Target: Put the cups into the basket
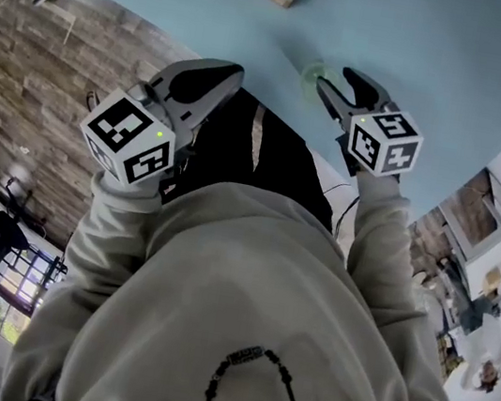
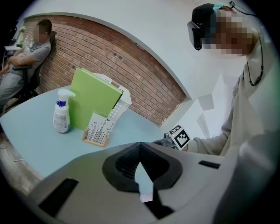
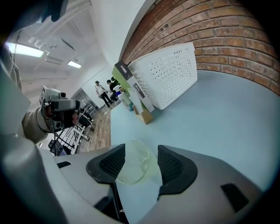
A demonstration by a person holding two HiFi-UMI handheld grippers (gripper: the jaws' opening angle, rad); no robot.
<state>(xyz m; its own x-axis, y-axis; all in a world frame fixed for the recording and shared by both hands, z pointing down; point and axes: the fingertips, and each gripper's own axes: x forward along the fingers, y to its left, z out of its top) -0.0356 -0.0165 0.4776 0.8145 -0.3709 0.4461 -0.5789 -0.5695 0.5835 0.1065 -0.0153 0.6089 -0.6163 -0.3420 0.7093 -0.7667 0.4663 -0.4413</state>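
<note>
A clear plastic cup (image 3: pixel 133 162) sits on the pale blue worktop (image 3: pixel 227 127), between the spread, unpinching jaws of the right gripper (image 3: pixel 141 154). It looks light, thin and slippery, so grip its wall gently. The white basket (image 3: pixel 166 74) stands well apart across open worktop. The left gripper (image 2: pixel 140 146) is clenched and empty.

— Where is the cup (image 3: pixel 131 165)?
— On the surface (image 3: pixel 227 127), near its near edge, between the right hand-held gripper (image 3: pixel 141 154)'s jaws.
— The basket (image 3: pixel 168 74)?
— Along the far edge. The folder (image 3: pixel 130 85) leans beside it, with the card holder (image 3: pixel 145 116) in front.
</note>
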